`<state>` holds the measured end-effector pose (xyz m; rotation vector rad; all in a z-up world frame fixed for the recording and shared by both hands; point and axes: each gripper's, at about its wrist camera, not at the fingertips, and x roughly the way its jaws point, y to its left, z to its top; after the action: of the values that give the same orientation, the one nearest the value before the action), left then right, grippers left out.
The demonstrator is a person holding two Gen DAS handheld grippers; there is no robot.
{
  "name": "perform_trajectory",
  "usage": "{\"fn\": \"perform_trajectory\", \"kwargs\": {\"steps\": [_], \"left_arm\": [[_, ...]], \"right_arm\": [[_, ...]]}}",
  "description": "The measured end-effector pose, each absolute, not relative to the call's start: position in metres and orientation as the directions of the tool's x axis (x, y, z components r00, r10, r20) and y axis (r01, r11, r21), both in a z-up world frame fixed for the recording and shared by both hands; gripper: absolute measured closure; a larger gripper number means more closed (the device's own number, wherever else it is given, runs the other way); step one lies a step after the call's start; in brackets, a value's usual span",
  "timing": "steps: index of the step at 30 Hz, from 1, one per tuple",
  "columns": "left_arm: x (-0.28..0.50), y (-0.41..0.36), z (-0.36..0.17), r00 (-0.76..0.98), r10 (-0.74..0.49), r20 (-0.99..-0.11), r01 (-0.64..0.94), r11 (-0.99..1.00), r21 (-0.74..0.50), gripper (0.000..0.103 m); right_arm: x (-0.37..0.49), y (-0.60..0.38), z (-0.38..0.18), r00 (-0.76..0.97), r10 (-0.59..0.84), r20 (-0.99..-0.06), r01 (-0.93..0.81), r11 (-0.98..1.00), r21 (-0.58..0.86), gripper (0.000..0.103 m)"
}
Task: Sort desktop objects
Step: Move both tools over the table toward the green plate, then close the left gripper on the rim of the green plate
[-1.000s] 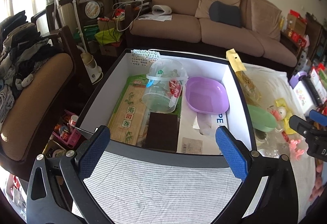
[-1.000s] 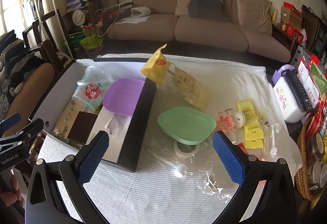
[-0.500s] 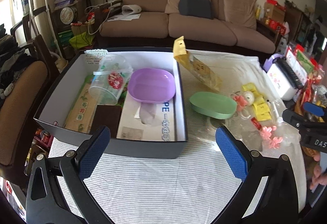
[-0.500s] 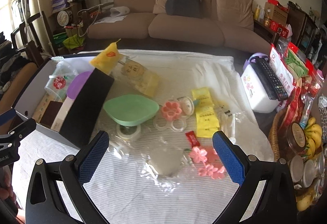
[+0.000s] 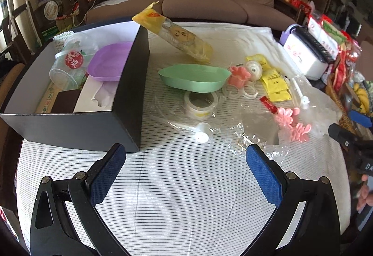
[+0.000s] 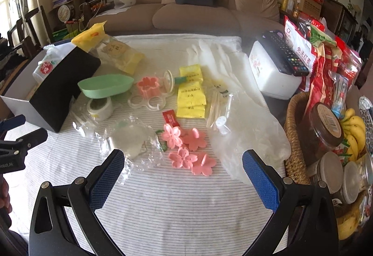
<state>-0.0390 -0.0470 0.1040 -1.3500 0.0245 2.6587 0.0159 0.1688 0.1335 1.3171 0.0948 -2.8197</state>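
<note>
A black box (image 5: 130, 83) on the table's left holds a purple dish (image 5: 108, 62), a clear cup (image 5: 67, 64) and flat packs. To its right lie a green dish (image 5: 194, 77), a tape roll (image 5: 200, 104), pink flower pieces (image 5: 292, 124) and yellow sachets (image 5: 274, 82). A yellow snack bag (image 5: 177, 34) leans on the box. My left gripper (image 5: 185, 174) is open and empty over the striped cloth. My right gripper (image 6: 183, 175) is open and empty, just in front of the pink flowers (image 6: 186, 148). The green dish (image 6: 106, 85) and box (image 6: 63, 83) lie to its left.
A white tissue box with a remote (image 6: 277, 69) stands at the right. A wicker basket (image 6: 295, 139) with jars, bananas and snack bags sits at the right edge. Crumpled clear plastic (image 6: 130, 141) and white gloves (image 6: 216, 55) lie on the cloth. A sofa stands behind the table.
Both grippers have swung to the right. The left view now centres on the loose items instead of the box. The right view now reaches the basket. Both stay open.
</note>
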Motion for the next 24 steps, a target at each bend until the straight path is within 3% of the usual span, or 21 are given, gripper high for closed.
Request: {"fn": "perform_trajectory", "kwargs": {"steps": [10,14,17,19,23,24], "left_arm": [[-0.109,0.002,0.093,-0.605,0.112,-0.789,-0.272,-0.959,0.072,0.001],[-0.133,0.015,0.082,-0.612,0.072,-0.788,-0.315,-0.936,0.159,0.005],[-0.147,0.029,0.069,-0.588,0.059,-0.807,-0.366,-0.909,0.201,0.017],[-0.156,0.036,0.059,-0.561,0.047,-0.827,-0.394,-0.893,0.216,0.034],[-0.166,0.046,0.043,-0.533,0.038,-0.845,-0.443,-0.863,0.241,0.053],[-0.168,0.046,0.041,-0.524,0.044,-0.85,-0.452,-0.861,0.234,0.062]], "right_arm": [[0.022,0.174,0.1,-0.635,-0.111,-0.764,0.123,-0.992,0.042,0.001],[0.017,0.184,0.096,-0.637,-0.193,-0.746,0.119,-0.981,0.152,0.008],[0.012,0.19,0.092,-0.624,-0.235,-0.745,0.106,-0.97,0.217,0.018],[0.009,0.193,0.089,-0.611,-0.257,-0.748,0.102,-0.963,0.248,0.024],[0.01,0.197,0.087,-0.607,-0.282,-0.743,0.096,-0.954,0.285,0.025],[0.009,0.199,0.086,-0.603,-0.292,-0.742,0.094,-0.95,0.297,0.025]]}}
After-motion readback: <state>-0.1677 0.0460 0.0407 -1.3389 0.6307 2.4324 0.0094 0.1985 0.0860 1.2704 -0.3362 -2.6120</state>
